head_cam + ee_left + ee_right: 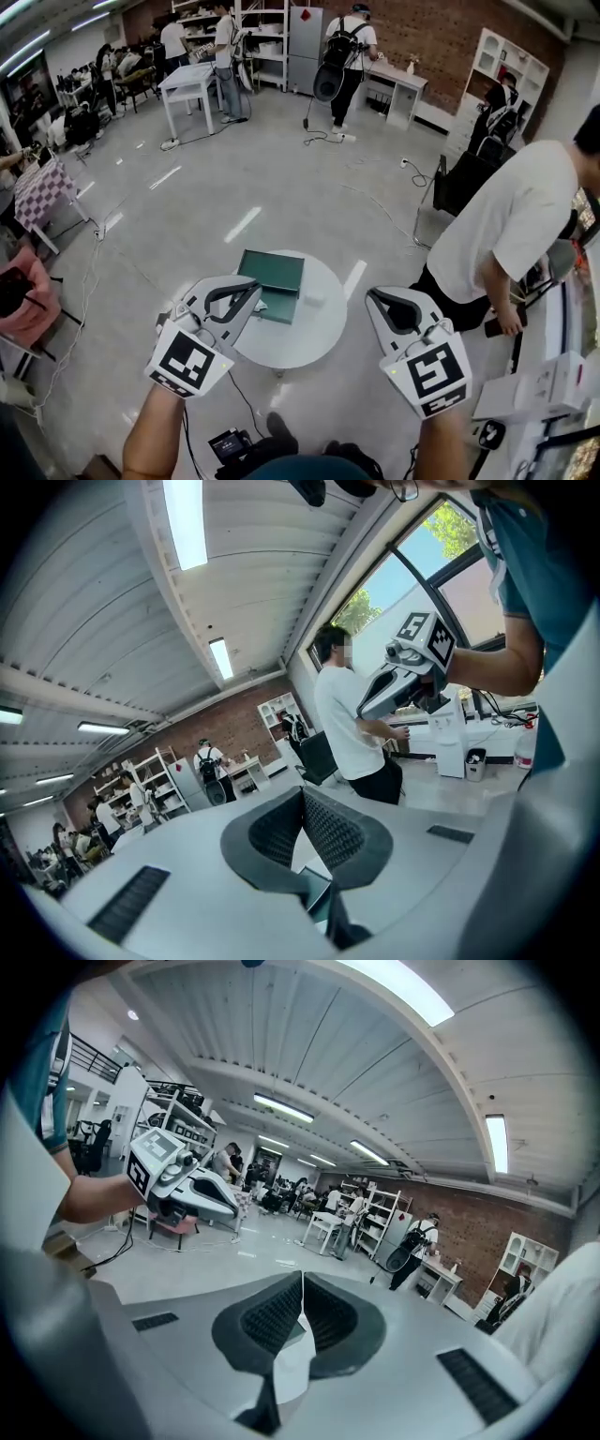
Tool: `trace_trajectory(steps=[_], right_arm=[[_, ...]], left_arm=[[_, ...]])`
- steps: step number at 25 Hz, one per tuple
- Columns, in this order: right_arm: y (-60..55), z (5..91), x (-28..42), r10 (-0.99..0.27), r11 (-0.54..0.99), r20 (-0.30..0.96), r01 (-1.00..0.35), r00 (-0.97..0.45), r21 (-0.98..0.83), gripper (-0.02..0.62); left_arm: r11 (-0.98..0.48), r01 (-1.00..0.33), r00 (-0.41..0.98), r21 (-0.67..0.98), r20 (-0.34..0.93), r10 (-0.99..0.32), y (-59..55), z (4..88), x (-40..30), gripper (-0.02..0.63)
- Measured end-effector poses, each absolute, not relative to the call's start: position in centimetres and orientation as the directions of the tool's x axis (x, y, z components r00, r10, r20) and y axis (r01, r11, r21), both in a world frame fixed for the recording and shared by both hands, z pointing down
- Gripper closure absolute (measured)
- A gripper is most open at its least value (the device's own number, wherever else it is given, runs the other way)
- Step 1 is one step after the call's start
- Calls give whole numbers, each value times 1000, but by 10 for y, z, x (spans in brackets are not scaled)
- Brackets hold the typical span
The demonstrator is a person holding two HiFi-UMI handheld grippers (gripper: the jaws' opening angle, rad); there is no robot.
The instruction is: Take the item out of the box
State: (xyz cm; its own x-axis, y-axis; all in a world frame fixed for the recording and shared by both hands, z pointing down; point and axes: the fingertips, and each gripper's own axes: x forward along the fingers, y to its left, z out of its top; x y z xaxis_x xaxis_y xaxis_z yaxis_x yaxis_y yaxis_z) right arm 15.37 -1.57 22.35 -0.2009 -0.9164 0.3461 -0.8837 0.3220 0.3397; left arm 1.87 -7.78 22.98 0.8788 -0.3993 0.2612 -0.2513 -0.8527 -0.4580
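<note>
A dark green flat box [272, 281] lies on a small round white table [309, 342] in the head view. Just right of it on the tabletop is a small pale object [314, 296], too small to identify. My left gripper [251, 285] hovers over the table's left edge, tip close to the box, with its jaws shut and nothing between them [302, 789]. A sliver of the green box [317, 897] shows under its pads. My right gripper [373, 295] hangs just off the table's right edge, also shut and empty [302, 1277].
A person in a white shirt [506, 225] bends over a counter with white boxes [544, 384] close on the right. A pink chair [28, 300] stands at the left. A cable and a small device [230, 442] lie on the floor by my feet.
</note>
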Motion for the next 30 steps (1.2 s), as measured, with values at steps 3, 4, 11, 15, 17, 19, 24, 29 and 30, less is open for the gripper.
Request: trace_trajectory(steps=[3,4,11,15,17,19,24,29,30], right_arm=[[-38,219,128,-919,318,341,-882,-197,348,555],[-45,218,120,-919,320,341,-879,-198,352,556],[-95,213,59,-907,364,348,-858,-237,363,555],[-129,215,35,-893,410,345,-835,-287,366,556],[-147,214,25,-881,444,340,-819,-327,363,555],[-164,216,24,-865,483,337,-799,-371,359,556],[-212,230,28,-824,557,344,-758,-450,341,555],[-269,242,39,-784,613,358,-722,-507,321,555],[-279,248,43,-778,621,362,-718,-514,315,555]], left_arm=[[-852,-251,883,-460,251,-396,-100,228,-6,588],[-850,-253,883,-461,249,-398,-106,226,-14,588],[-843,-300,866,-447,243,-438,-149,227,-80,588],[-831,-347,837,-436,255,-483,-173,234,-110,588],[-818,-374,819,-437,259,-512,-184,233,-121,588],[-803,-402,797,-439,264,-543,-194,234,-122,588],[-774,-449,742,-446,297,-601,-225,245,-117,588],[-763,-491,700,-420,331,-633,-272,263,-105,588],[-763,-497,693,-414,340,-636,-280,271,-101,588]])
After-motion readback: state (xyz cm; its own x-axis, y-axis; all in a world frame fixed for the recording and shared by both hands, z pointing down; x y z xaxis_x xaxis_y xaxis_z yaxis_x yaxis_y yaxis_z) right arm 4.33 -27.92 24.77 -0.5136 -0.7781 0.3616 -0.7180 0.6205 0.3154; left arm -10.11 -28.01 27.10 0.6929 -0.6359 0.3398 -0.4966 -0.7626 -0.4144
